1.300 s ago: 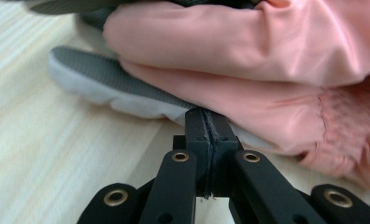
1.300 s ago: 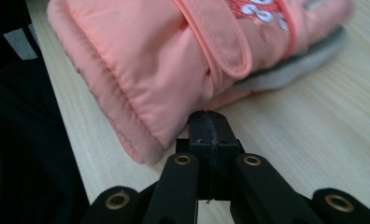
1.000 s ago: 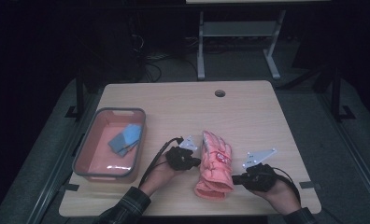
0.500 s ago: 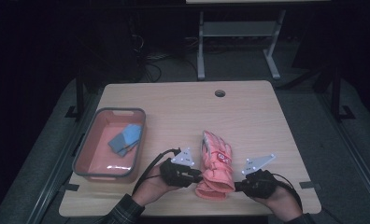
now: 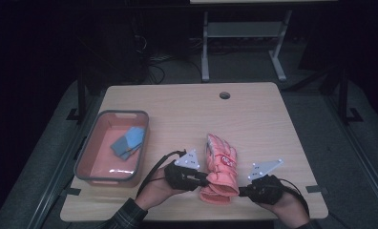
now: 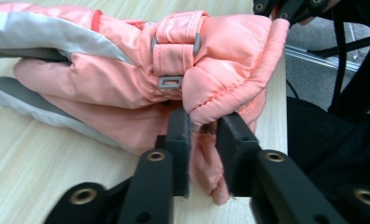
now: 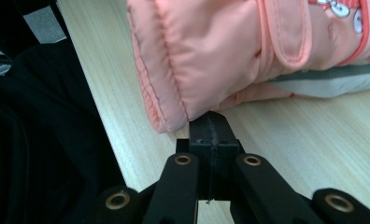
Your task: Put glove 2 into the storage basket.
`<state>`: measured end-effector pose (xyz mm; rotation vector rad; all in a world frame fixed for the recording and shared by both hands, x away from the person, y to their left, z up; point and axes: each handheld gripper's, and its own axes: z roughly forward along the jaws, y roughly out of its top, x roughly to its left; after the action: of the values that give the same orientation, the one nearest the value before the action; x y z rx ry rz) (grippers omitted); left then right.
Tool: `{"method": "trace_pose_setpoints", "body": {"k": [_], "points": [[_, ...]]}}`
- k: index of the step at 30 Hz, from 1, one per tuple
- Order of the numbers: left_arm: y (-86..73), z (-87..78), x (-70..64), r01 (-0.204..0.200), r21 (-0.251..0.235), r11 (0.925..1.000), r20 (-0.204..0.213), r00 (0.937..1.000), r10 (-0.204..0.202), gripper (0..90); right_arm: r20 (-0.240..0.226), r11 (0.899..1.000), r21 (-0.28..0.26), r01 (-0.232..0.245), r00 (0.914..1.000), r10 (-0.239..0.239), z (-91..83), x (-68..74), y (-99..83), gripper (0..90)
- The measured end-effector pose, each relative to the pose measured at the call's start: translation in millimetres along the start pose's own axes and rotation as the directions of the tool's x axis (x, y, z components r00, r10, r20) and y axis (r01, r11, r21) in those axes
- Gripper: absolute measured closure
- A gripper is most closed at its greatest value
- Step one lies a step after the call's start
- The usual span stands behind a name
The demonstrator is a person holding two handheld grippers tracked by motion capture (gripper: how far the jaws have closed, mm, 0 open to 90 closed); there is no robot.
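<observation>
A pink padded glove (image 5: 220,164) lies near the table's front edge, with its cuff toward me. My left gripper (image 5: 205,180) meets the cuff from the left. In the left gripper view its jaws (image 6: 202,140) are shut on a fold of the glove's (image 6: 127,79) cuff rim. My right gripper (image 5: 240,192) comes at the cuff from the right. Its jaws (image 7: 210,128) are pressed together at the lower edge of the glove (image 7: 230,51), seemingly pinching the rim. The right gripper's tips (image 6: 286,10) also show at the cuff's far corner.
A pink tray (image 5: 89,148) stands at the table's left and holds a blue cloth (image 5: 129,142). A round cable hole (image 5: 224,95) sits near the far edge. Both hands are close to the front edge of the table (image 5: 254,124).
Both grippers moved toward the table's front edge, down along the glove to its cuff, and closed in on it from either side. The glove has barely shifted.
</observation>
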<state>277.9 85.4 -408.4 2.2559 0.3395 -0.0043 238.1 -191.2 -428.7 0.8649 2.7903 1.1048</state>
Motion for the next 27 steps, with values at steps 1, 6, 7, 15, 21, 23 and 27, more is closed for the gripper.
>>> {"method": "trace_pose_setpoints", "body": {"k": [1,6,7,15,21,23,27], "points": [[0.9,-1.8,0.5,0.004,-0.014,0.9999,-0.003,1.0,-0.004,78.5,0.005,1.0,-0.007,0.0,1.0,0.0,-0.8,0.8,0.5,89.8],[0.8,-13.7,6.9,0.03,-0.038,0.9988,0.0,0.9996,-0.03,80.5,-0.003,0.998,-0.068,0.015,0.9999,-0.015,-5.7,4.5,5.5,89.8],[-0.7,-14.5,8.2,0.031,-0.03,0.9991,0.002,0.9995,-0.031,80.5,-0.006,0.997,-0.069,0.018,0.9998,-0.019,-5.6,5.5,6.8,89.8],[-10.6,-12.0,11.6,0.039,0.007,0.9992,0.022,0.999,-0.04,72.1,-0.001,0.999,-0.032,0.018,0.9998,-0.018,0.0,3.3,5.4,89.8],[-15.8,-24.5,23.1,0.084,0.015,0.9963,-0.015,0.9963,-0.084,59.4,0.049,0.995,-0.104,-0.002,0.9988,0.008,-15.7,-11.3,14.6,89.8],[-17.5,-24.1,28.0,0.108,0.022,0.9939,-0.032,0.9937,-0.107,50.9,0.061,0.991,-0.133,-0.004,0.9981,0.012,-17.5,-16.8,21.9,89.8],[-17.3,-25.5,34.2,0.143,0.013,0.9896,-0.052,0.9884,-0.142,39.8,0.078,0.983,-0.183,0.008,0.9969,0.006,-17.5,-27.5,39.5,89.8]]}}
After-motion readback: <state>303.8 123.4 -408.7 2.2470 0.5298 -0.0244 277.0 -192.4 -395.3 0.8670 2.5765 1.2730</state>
